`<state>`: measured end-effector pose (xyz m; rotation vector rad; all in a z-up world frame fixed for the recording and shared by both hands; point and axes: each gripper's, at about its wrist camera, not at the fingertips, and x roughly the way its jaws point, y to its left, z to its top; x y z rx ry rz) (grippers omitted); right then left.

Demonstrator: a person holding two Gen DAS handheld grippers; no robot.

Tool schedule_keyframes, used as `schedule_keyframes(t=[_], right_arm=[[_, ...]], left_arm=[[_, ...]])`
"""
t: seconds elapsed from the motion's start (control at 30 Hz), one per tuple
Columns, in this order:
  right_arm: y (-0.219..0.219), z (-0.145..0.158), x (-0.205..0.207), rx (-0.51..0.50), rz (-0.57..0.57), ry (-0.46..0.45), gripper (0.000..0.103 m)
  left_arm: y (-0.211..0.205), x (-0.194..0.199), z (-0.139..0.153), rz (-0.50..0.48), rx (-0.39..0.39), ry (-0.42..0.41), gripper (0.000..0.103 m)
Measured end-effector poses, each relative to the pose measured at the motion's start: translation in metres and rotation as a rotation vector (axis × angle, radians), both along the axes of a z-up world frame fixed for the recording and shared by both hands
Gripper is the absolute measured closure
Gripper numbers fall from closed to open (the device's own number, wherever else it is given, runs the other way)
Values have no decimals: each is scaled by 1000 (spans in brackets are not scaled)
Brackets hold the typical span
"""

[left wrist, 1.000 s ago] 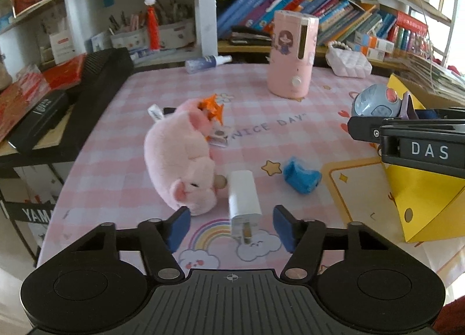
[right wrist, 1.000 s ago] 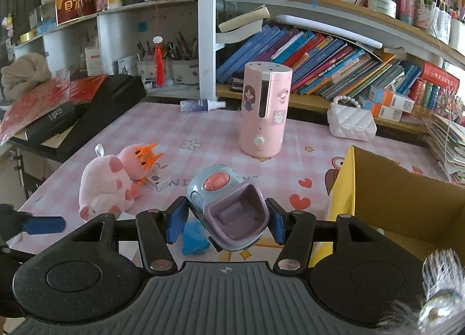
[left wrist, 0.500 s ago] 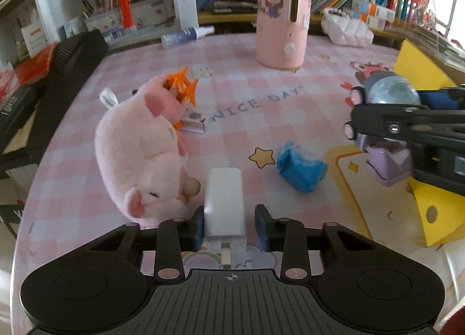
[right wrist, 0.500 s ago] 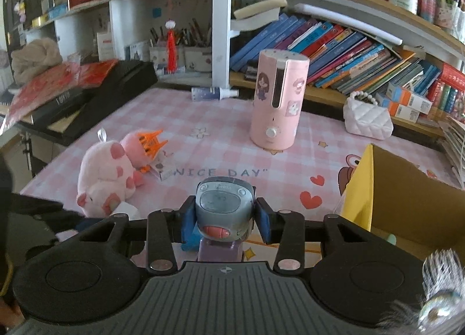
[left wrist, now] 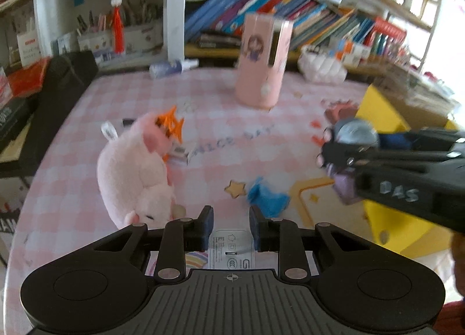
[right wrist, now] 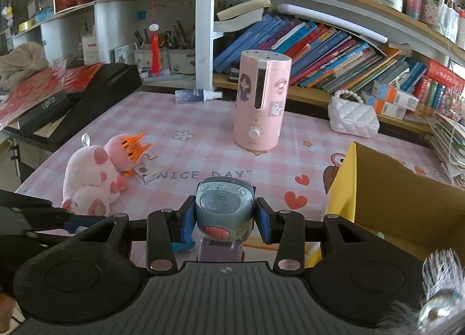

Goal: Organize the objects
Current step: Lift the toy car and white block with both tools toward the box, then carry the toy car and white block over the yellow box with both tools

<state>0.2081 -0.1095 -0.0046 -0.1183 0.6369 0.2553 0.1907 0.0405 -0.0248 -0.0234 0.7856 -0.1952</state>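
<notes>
My left gripper [left wrist: 231, 229] is shut on a white charger plug [left wrist: 231, 249], lifted off the pink checked tablecloth [left wrist: 221, 108]. My right gripper [right wrist: 223, 218] is shut on a grey and purple toy gadget [right wrist: 223, 204] with a red button; it also shows at the right of the left wrist view [left wrist: 353, 134]. A pink plush pig [left wrist: 133, 169] with an orange crown lies on the cloth to the left [right wrist: 90, 178]. A small blue object [left wrist: 268, 198] lies just ahead of my left gripper. An open yellow cardboard box [right wrist: 401, 204] stands on the right.
A tall pink humidifier [right wrist: 261, 102] stands mid-table. A small spray bottle [right wrist: 197, 93] and a white quilted purse [right wrist: 353, 120] lie at the back. A small card box [right wrist: 146, 173] lies by the pig. A black case [right wrist: 96, 93] sits on the left. Bookshelves rise behind.
My left gripper closed on the charger plug and lifted it towards the camera. My right gripper turned the toy gadget upright and held it near the yellow box.
</notes>
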Motion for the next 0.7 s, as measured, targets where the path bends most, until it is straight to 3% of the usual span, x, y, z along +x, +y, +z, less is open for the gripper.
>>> schedule_keyframes(t=[0.2,0.7], right_arm=[[3,7,-15,21,-15,0,63],[31,11,-82,17,-15,21,63]], left_arm=[[18,-19,18,25,-38,-55,78],[50,-87,25,30,-46,-76,78]])
